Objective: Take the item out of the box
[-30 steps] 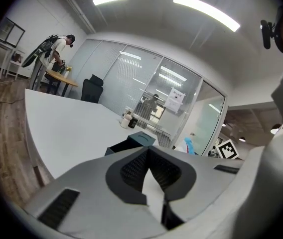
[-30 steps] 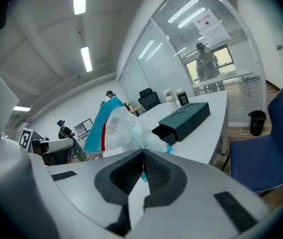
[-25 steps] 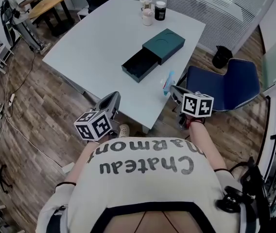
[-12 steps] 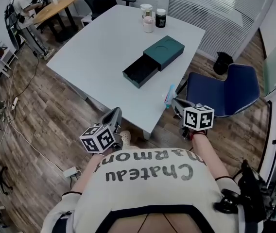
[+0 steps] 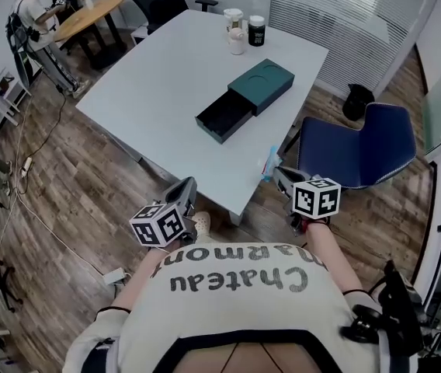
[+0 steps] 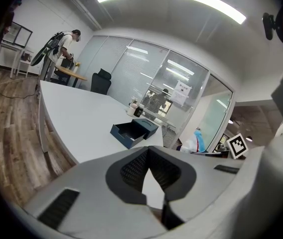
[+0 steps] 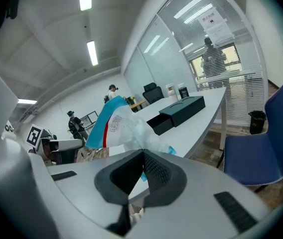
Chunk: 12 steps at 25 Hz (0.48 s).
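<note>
Close to the person's chest, the right gripper (image 5: 280, 174) is clamped on a crinkly blue-and-white packet (image 7: 115, 125). This is probably the item, held off the table (image 5: 166, 76) because it is already out. The left gripper (image 5: 185, 185) hangs idle, jaws together on nothing. Farther off, the dark box (image 5: 261, 76) sits with its drawer (image 5: 222, 116) slid out, seemingly empty.

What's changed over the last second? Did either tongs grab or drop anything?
The left tongs and right tongs drew back slightly toward the person, the right carrying the plastic packet back from the table edge. Nothing grabbed or released: right stays shut on the packet, left shut and empty. The dark box stays put, drawer open.
</note>
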Each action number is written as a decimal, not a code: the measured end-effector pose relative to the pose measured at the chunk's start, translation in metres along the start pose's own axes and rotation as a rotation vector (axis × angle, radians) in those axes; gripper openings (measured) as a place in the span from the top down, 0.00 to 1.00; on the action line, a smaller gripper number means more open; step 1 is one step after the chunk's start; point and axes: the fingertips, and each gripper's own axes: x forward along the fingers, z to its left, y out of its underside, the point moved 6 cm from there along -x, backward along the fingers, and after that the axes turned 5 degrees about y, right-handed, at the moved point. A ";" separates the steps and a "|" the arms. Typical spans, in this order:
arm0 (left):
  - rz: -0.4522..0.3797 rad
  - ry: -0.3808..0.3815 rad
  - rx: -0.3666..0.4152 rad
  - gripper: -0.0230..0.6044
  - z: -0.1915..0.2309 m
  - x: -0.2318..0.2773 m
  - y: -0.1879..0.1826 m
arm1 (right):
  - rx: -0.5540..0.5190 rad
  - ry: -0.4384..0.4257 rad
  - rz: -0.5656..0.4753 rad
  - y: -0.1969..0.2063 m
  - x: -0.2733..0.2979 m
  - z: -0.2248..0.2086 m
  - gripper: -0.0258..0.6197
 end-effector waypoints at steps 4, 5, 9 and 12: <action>0.003 -0.008 -0.003 0.98 0.001 -0.003 0.002 | -0.011 -0.003 0.006 0.003 0.001 0.001 0.96; 0.003 -0.012 -0.003 0.98 0.002 -0.004 0.002 | -0.013 -0.004 0.006 0.003 0.001 0.001 0.96; -0.001 -0.022 0.001 0.98 0.003 -0.006 0.003 | 0.003 -0.008 0.003 0.007 0.003 -0.001 0.96; -0.009 -0.030 -0.005 0.98 0.004 -0.008 0.006 | -0.002 -0.011 0.006 0.010 0.003 -0.001 0.96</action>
